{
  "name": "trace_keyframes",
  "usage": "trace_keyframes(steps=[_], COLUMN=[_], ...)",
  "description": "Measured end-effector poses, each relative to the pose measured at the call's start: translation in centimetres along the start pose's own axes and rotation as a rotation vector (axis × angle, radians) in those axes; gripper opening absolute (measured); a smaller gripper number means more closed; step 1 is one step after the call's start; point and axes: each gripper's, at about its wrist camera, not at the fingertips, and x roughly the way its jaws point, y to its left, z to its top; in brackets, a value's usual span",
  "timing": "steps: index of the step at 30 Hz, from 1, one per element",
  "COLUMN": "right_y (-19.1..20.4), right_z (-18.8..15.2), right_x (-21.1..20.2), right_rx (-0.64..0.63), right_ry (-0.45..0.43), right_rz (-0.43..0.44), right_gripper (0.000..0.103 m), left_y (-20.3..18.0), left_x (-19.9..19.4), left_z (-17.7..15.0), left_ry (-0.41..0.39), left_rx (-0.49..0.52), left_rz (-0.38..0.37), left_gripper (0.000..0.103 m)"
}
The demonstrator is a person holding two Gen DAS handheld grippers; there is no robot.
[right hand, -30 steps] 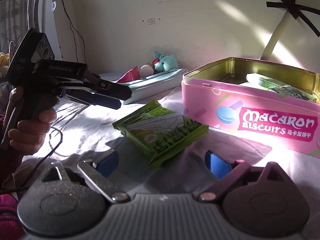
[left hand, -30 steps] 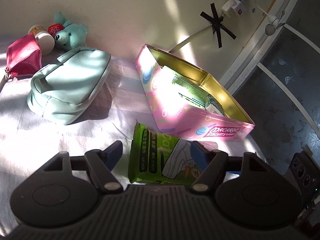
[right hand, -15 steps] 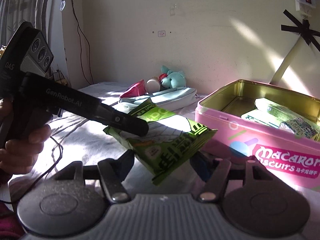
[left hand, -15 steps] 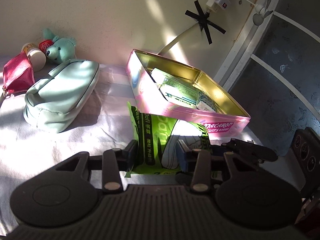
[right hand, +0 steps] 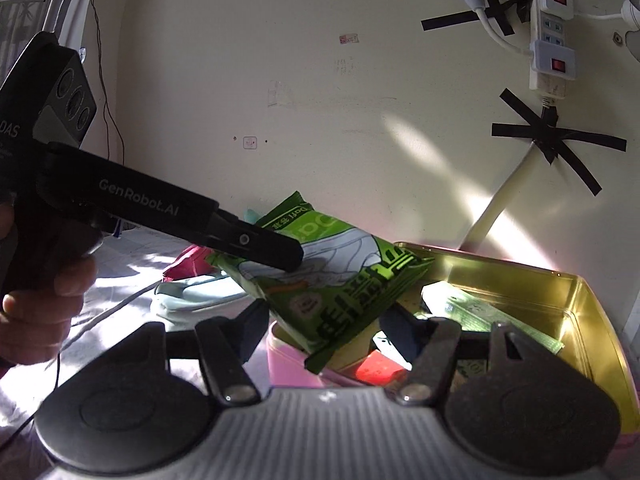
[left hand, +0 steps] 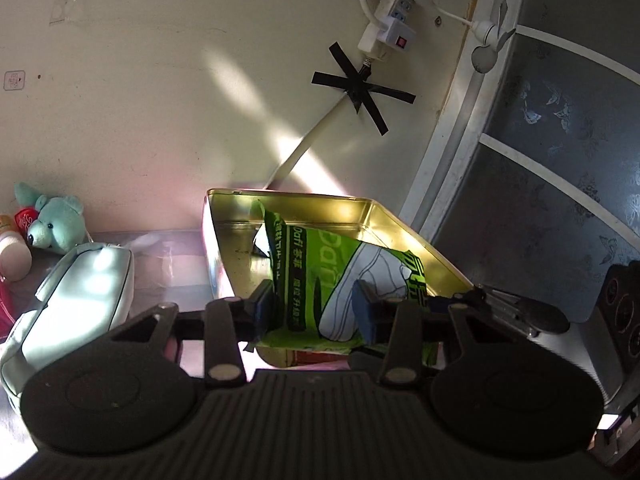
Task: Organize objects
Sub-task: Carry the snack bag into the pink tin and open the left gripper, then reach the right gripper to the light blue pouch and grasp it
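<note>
A green snack packet (left hand: 320, 276) hangs in the air over the near end of the open pink tin with a gold inside (left hand: 304, 194). My left gripper (left hand: 316, 310) is shut on the packet's near edge. In the right wrist view the same packet (right hand: 340, 280) tilts above the tin (right hand: 580, 320). My right gripper (right hand: 326, 332) is shut on its lower end, while the left gripper (right hand: 280, 256) clamps its upper left side. The right gripper (left hand: 472, 298) shows at the packet's right edge in the left wrist view. Green-and-white packets (right hand: 480, 312) lie inside the tin.
A mint pouch (left hand: 80, 292) lies left of the tin on the bed cloth, with a teal teddy bear (left hand: 52, 224) and a white bottle (left hand: 12, 256) behind it by the wall. A red pouch (right hand: 188, 262) lies beyond. A person's hand (right hand: 40, 308) holds the left gripper.
Both grippers closed on the green packet where it lay on the cloth and lifted it together. It now hangs over the tin instead of lying in front of it.
</note>
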Motion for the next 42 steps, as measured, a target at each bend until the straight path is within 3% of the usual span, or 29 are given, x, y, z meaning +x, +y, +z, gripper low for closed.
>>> trace_keyframes(steps=[7, 10, 12, 16, 24, 32, 42], right_y=[-3.3, -4.3, -5.1, -6.0, -4.2, -1.1, 5.7], right_z=[0.0, -0.3, -0.6, -1.1, -1.1, -1.2, -2.3], right_x=[3.2, 4.2, 4.5, 3.4, 2.2, 0.2, 0.6], right_rx=[0.077, 0.069, 0.091, 0.123, 0.123, 0.134, 0.074], right_ry=[0.057, 0.030, 0.025, -0.006, -0.037, -0.056, 0.029], right_rz=[-0.021, -0.139, -0.206, -0.201, -0.162, -0.091, 0.046], right_gripper=[0.065, 0.078, 0.078, 0.077, 0.077, 0.078, 0.078], left_y=[0.0, -0.3, -0.4, -0.3, -1.0, 0.3, 6.6], left_x=[4.9, 7.3, 8.7, 9.4, 5.4, 0.2, -4.2], left_z=[1.0, 1.4, 1.4, 0.7, -0.8, -3.4, -6.3], left_ry=[0.057, 0.051, 0.062, 0.085, 0.061, 0.064, 0.113], left_rx=[-0.003, 0.024, 0.035, -0.004, 0.060, 0.084, -0.032], left_rz=[0.024, 0.083, 0.131, 0.117, 0.187, 0.331, 0.499], left_gripper=[0.045, 0.049, 0.051, 0.051, 0.054, 0.056, 0.058])
